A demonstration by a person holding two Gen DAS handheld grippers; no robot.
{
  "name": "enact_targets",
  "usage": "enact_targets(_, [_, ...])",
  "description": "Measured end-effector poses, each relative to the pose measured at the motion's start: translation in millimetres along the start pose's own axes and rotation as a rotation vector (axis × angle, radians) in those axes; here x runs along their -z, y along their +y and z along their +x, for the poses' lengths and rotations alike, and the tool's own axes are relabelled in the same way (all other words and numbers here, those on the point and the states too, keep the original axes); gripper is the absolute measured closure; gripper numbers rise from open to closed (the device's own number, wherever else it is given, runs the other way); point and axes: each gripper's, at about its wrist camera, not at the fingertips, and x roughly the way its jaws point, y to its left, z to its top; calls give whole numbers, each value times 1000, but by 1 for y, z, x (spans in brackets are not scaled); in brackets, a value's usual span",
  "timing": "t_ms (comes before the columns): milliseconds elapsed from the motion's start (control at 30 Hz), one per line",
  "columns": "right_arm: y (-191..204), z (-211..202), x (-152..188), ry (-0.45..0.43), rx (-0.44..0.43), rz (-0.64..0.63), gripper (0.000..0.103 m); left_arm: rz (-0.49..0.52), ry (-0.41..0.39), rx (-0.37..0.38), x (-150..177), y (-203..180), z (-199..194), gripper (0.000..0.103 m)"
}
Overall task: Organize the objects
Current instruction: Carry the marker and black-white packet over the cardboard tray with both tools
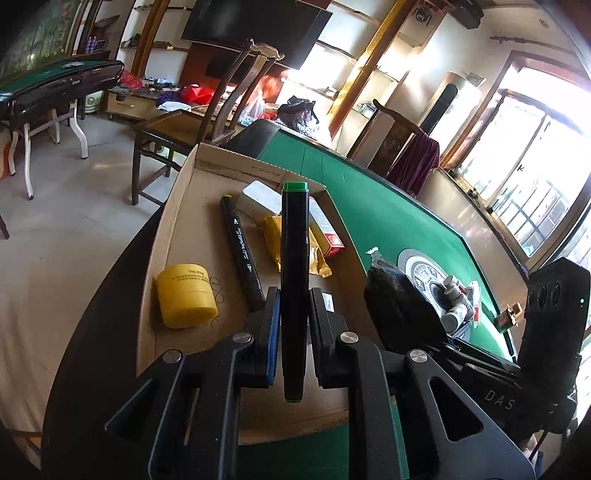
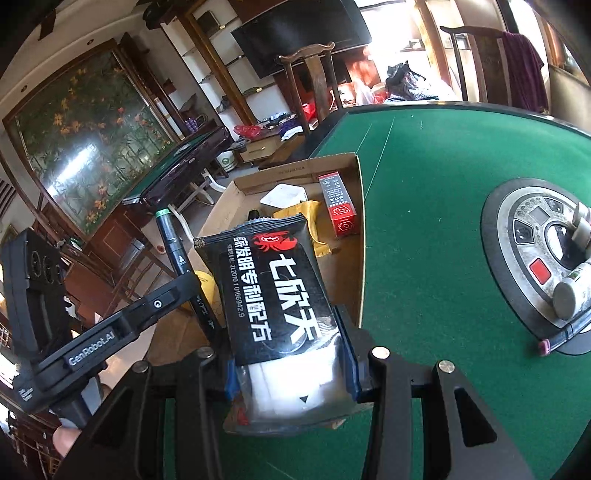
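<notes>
Left wrist view: the left gripper (image 1: 293, 317) clamps a green-capped marker (image 1: 294, 280) over the cardboard box (image 1: 173, 236); lower it at twelve o'clock, beside the other marker (image 1: 242, 249).

Right wrist view: the right gripper (image 2: 291, 369) pinches a black packet (image 2: 275, 291); release it flat inside the box, toward eleven o'clock.

Home living room doubling as games room: green felt mahjong table (image 2: 424, 177), second one (image 1: 55, 85) folded nearby, wall television (image 1: 255, 29), carved wooden chairs (image 2: 314, 74), floral mural (image 2: 85, 136).
</notes>
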Motion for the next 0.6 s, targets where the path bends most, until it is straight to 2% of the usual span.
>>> enact_targets(200, [-2,20,5,20,22,25,61,7,31,-41,3,1,9,89])
enact_targets(600, [11,24,7,-14,96,-47,61,3,66,-74,6,5,18,89])
